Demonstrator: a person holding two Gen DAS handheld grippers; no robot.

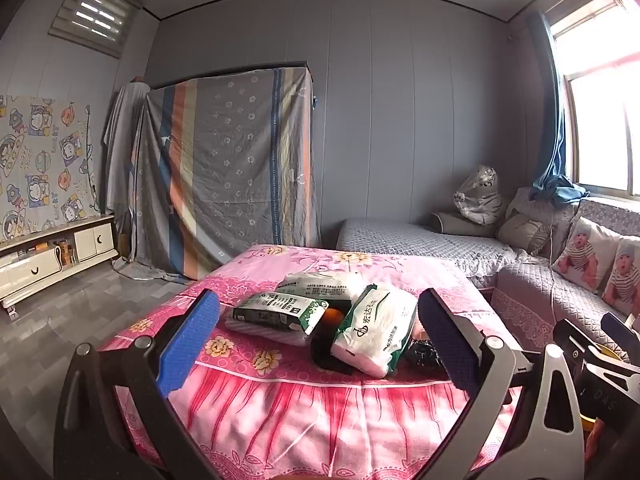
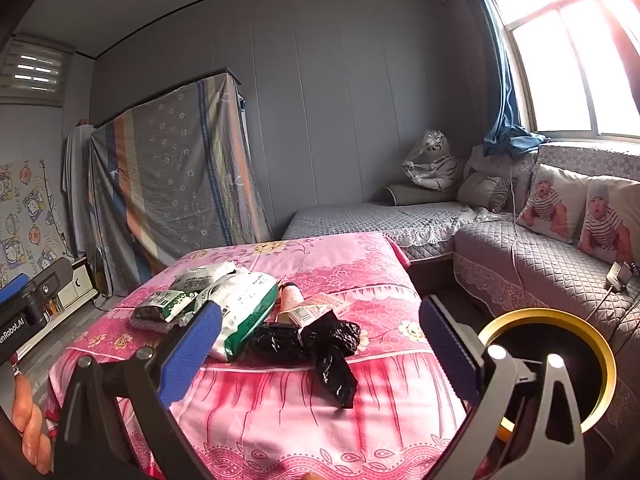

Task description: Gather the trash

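A pile of trash lies on the table with the pink floral cloth (image 1: pixel 280 408): three green-and-white tissue packs (image 1: pixel 376 328) (image 2: pixel 244 308), crumpled black plastic bags (image 2: pixel 324 348), a pinkish bottle with a label (image 2: pixel 294 300) and an orange thing half hidden under the packs (image 1: pixel 334 316). My left gripper (image 1: pixel 320 340) is open, short of the pile and empty. My right gripper (image 2: pixel 320 352) is open and empty, framing the black bags from the near side. A round bin with a yellow rim (image 2: pixel 548 364) stands right of the table.
A grey quilted corner sofa (image 2: pixel 540 264) with baby-print cushions runs along the right wall under the window. A cloth-draped wardrobe (image 1: pixel 228 168) stands at the back. A white low cabinet (image 1: pixel 52 256) sits at the left over grey floor.
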